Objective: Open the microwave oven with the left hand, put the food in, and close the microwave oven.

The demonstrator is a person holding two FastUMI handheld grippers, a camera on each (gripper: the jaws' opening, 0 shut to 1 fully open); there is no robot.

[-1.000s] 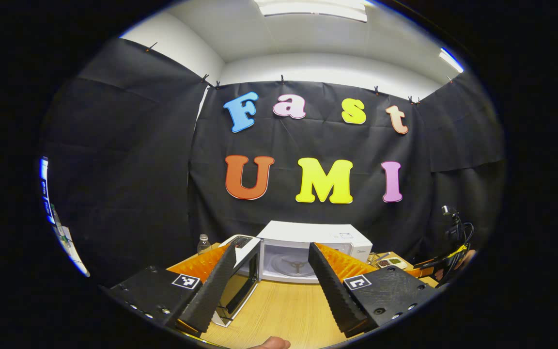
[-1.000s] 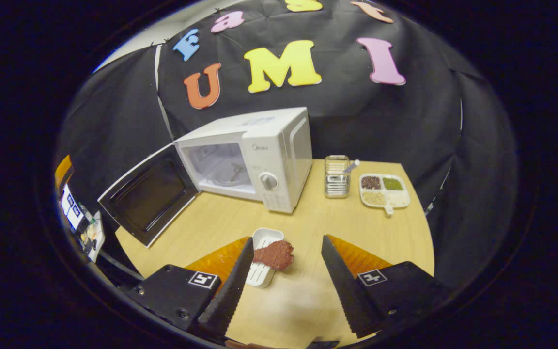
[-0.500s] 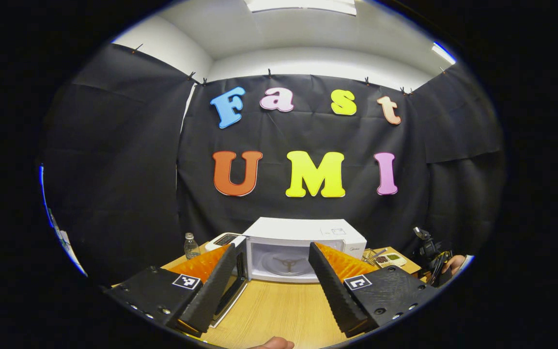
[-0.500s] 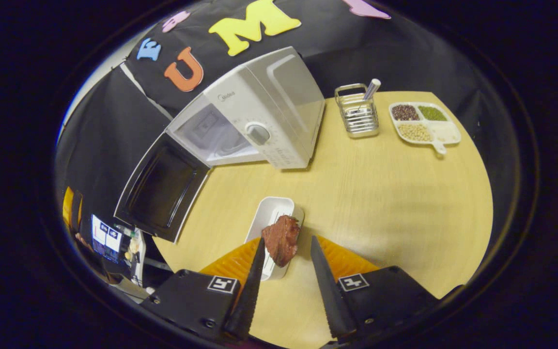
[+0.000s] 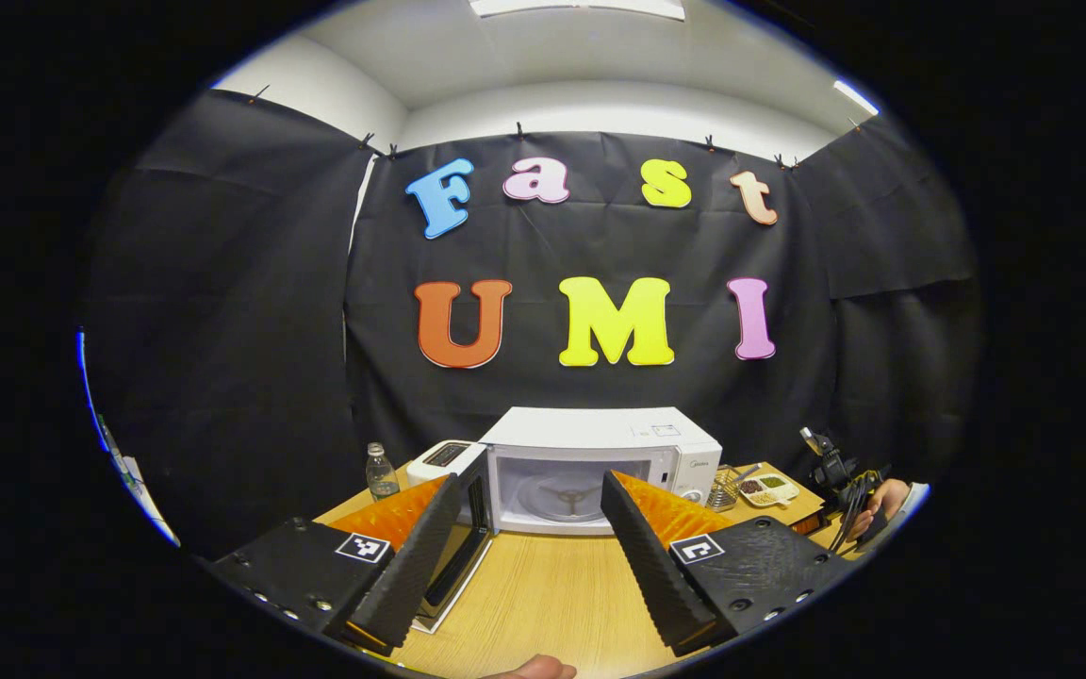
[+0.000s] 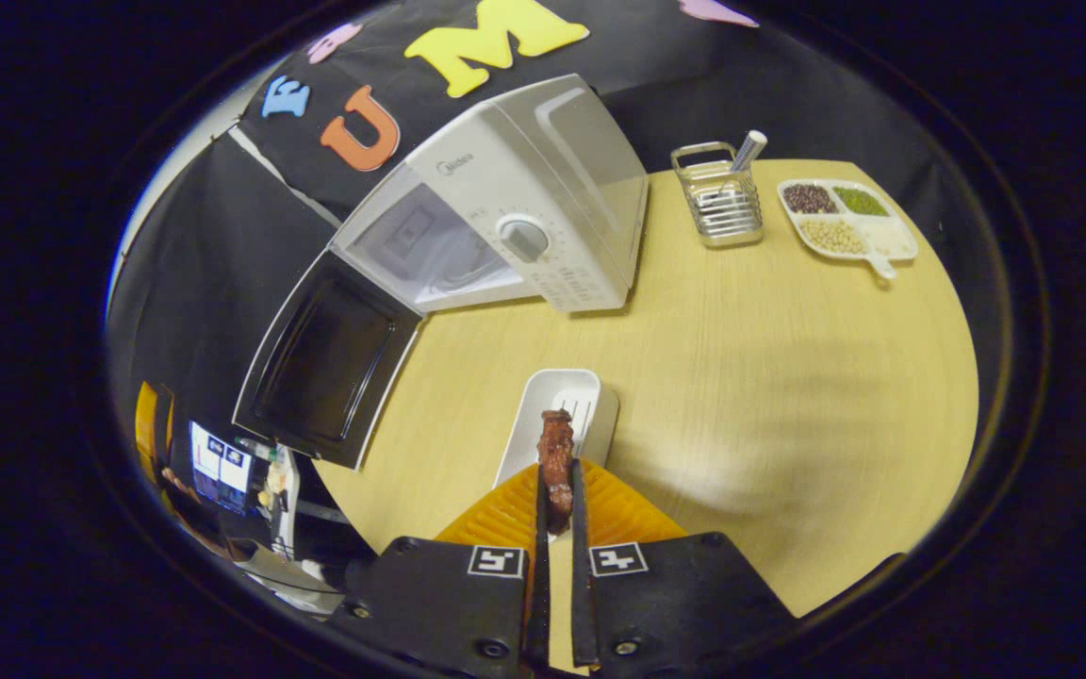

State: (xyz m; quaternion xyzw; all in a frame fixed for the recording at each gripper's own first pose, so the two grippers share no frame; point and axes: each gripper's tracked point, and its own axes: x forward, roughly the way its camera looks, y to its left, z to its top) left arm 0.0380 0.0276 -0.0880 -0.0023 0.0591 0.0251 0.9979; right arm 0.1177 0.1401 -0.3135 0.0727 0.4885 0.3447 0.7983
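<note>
The white microwave (image 5: 600, 453) (image 6: 515, 203) stands at the back of the wooden table with its door (image 5: 468, 542) (image 6: 326, 363) swung wide open to the left. Its cavity and turntable (image 5: 562, 498) show bare. My left gripper (image 5: 529, 552) hangs open in front of the cavity, well short of it, with nothing between its fingers. In the right gripper view, my right gripper (image 6: 555, 490) is shut on a reddish-brown piece of meat (image 6: 556, 453), just above a small white tray (image 6: 557, 420) in front of the microwave.
A wire utensil holder (image 6: 720, 193) and a divided white dish of beans (image 6: 847, 222) sit right of the microwave. A water bottle (image 5: 377, 471) and a white toaster-like box (image 5: 444, 457) stand left of it. A hand holding the other gripper (image 5: 859, 495) shows at the far right.
My right gripper has come down over the tray and closed on the meat. My left gripper has drawn back slightly from the open microwave, still open.
</note>
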